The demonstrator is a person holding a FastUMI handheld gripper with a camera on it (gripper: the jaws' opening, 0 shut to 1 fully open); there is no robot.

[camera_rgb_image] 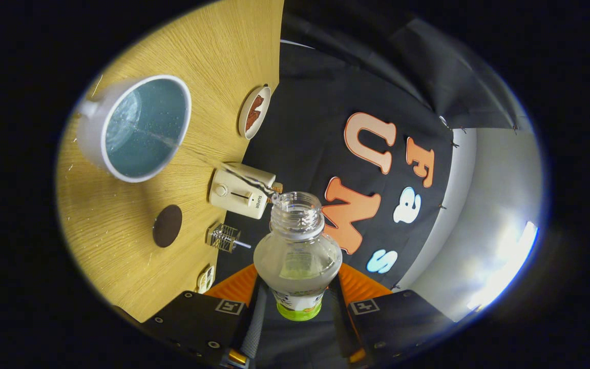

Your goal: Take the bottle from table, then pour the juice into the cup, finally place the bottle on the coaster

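Between the jaws sits the bottle [297, 256], clamped from both sides by the gripper [297, 294] and tipped over hard, mouth aimed at the cup [139, 128] on the bench [121, 246]. So we're mid-pour: a thin stream runs from the open neck across to the cup, landing inside its rim, and liquid is already pooled in there. Bottle looks nearly drained, I'd guess. Next up it needs rolling back upright, then carrying over to the dark round coaster [167, 225], which lies just below the cup beside the white toaster [241, 190], and setting down square on it.
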